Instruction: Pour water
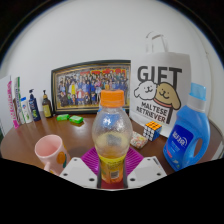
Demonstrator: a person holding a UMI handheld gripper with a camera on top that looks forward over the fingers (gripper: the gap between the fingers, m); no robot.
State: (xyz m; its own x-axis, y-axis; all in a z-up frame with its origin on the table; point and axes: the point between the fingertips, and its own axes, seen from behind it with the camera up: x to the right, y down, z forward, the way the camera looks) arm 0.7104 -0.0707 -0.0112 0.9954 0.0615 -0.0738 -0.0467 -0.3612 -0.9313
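The bottle stands upright between your gripper fingers, its long axis vertical and its orange cap pointing straight up. It is clear plastic with an orange label near its base, and you have both purple pads pressed against its lower sides, so the gripper is clamped on it. Whether its base rests on the wooden table or hangs just above it, you cannot tell from here. Just to the left of the fingers sits a pink cup. To the right stands a blue detergent jug, and a puzzle cube lies behind the bottle. Beyond, against the wall, you see a framed photo, a white gift bag and a row of tubes.
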